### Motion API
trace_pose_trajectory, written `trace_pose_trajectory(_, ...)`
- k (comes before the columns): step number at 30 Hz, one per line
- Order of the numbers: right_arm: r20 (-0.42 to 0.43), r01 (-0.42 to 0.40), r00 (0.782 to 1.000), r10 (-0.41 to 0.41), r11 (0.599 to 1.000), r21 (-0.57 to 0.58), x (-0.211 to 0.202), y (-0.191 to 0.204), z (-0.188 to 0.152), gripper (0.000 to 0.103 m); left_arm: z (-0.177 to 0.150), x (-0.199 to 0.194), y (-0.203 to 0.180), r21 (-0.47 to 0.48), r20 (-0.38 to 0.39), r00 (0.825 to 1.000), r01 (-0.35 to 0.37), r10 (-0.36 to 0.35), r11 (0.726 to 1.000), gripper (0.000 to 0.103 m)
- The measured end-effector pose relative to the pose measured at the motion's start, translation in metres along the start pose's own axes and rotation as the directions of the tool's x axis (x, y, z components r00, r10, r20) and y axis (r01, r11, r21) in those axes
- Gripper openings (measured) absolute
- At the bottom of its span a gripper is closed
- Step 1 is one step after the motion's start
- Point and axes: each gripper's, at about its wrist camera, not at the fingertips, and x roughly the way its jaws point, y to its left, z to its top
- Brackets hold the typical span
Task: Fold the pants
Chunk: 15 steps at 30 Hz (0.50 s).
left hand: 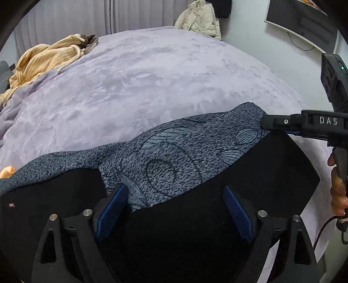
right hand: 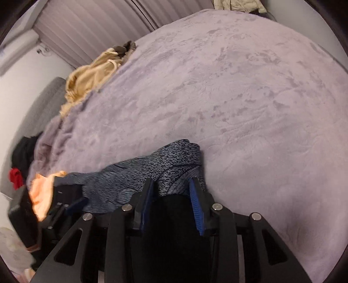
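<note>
The pants are black (left hand: pixel 184 228) with a grey-blue patterned inner side (left hand: pixel 174 156) turned up along their far edge, and they lie at the near edge of the lilac bed. My left gripper (left hand: pixel 174 202) is open, with its blue pads spread wide over the black cloth and patterned fold. My right gripper (right hand: pixel 174 191) shows its blue pads partly apart with black and patterned cloth (right hand: pixel 152 169) between them. In the left wrist view the right gripper (left hand: pixel 267 123) sits at the patterned fold's right corner. The left gripper (right hand: pixel 74 202) shows in the right wrist view.
The lilac plush blanket (left hand: pixel 152 87) covers the bed. A tan striped garment (left hand: pixel 43 58) lies at the far left corner. An orange cloth (right hand: pixel 41 196) lies near the left gripper. A beige jacket (left hand: pixel 200 19) hangs at the far wall. A monitor (left hand: pixel 302 19) hangs on the right wall.
</note>
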Motion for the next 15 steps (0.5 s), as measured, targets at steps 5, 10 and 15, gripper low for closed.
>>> trace_pose_trajectory(5, 0.044, 0.186, 0.982, -0.184, 0.980, -0.067, 0.008, 0.006, -0.010, 0.074, -0.004, -0.007, 0.008, 0.005, 0.006, 1.000, -0.017, 0.017, 1.000, 0.093)
trace_pose_trajectory(10, 0.081, 0.185, 0.980, -0.182, 0.982, -0.027, -0.032, 0.011, -0.025, 0.072, -0.015, -0.014, 0.044, -0.110, 0.002, 0.998, 0.069, -0.069, 0.992, 0.095)
trace_pose_trajectory(15, 0.129, 0.065, 0.990, -0.056, 0.996, -0.060, -0.072, 0.041, -0.040, 0.058, -0.026, -0.035, 0.040, -0.084, 0.016, 1.000, 0.019, -0.018, 0.996, 0.095)
